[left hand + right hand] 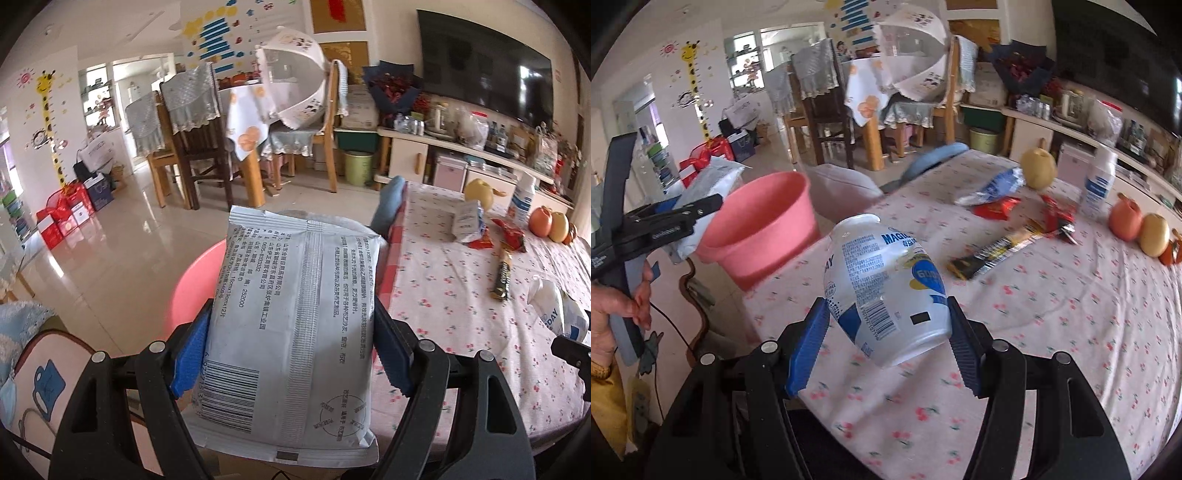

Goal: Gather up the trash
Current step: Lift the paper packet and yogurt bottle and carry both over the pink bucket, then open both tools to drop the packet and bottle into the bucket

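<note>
Left gripper (291, 347) fingers clamp pouch (291, 325) over bin (764, 225); right gripper (886, 343) fingers hold cup (886, 288) loosely, tilted, may slip onto worktop (1052, 332).

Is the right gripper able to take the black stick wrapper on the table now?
Probably not yet: the right gripper is shut on the yogurt cup, so its jaws are full. The stick wrapper lies unobstructed ahead.

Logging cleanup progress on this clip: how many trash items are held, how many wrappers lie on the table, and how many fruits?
Held trash: 2, grey packet, white cup.
Wrappers on the table: 4, blue-silver wrapper, red wrapper, second red wrapper, black-gold stick wrapper.
Fruits: 3, yellow pear, reddish apple, yellow fruit.
Total: 9.
</note>
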A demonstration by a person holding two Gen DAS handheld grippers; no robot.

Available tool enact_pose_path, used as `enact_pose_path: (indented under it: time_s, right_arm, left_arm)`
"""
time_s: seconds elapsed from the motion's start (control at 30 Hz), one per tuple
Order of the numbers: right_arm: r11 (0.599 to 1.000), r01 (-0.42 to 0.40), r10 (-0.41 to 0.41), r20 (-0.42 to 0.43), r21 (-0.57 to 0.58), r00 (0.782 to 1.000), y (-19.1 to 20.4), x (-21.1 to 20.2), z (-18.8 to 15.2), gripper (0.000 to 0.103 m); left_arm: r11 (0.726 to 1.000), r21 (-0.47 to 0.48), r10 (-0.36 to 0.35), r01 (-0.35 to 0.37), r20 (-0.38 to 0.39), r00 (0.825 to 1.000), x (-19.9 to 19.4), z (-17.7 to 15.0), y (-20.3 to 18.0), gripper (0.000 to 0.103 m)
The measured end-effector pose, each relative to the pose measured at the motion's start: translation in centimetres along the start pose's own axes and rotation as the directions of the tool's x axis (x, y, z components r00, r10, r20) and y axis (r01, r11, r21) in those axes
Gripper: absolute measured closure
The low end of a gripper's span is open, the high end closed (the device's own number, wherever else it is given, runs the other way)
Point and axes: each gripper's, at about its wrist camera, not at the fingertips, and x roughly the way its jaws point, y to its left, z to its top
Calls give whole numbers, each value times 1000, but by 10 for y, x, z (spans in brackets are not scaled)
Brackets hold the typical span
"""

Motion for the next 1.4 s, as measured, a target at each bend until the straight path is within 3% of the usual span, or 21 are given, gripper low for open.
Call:
enact_pose_path:
  time_s: [0.4, 0.77, 1.1, 1.23, 1.4]
  right_arm:
    - [986, -96, 96, -6, -133, 995, 80, 39, 47, 39]
    - [968, -143, 140, -29, -207, 990, 128, 89, 85, 39]
    - [956, -99, 98, -16, -278, 995, 155, 127, 94, 38]
    - [963, -60, 60, -8, -263, 998, 151, 137, 89, 18]
    - [974, -31, 41, 40, -223, 998, 132, 124, 80, 14]
  left_arm:
    - [997, -63, 41, -43, -36, 999, 18, -4, 43, 24]
    - [992, -116, 45, -52, -69, 997, 41, -4, 68, 24]
    - [989, -143, 34, -46, -87, 996, 63, 0, 78, 24]
    - [987, -159, 6, -24, -108, 994, 76, -2, 76, 23]
    - [988, -153, 5, -25, -130, 992, 82, -5, 71, 18]
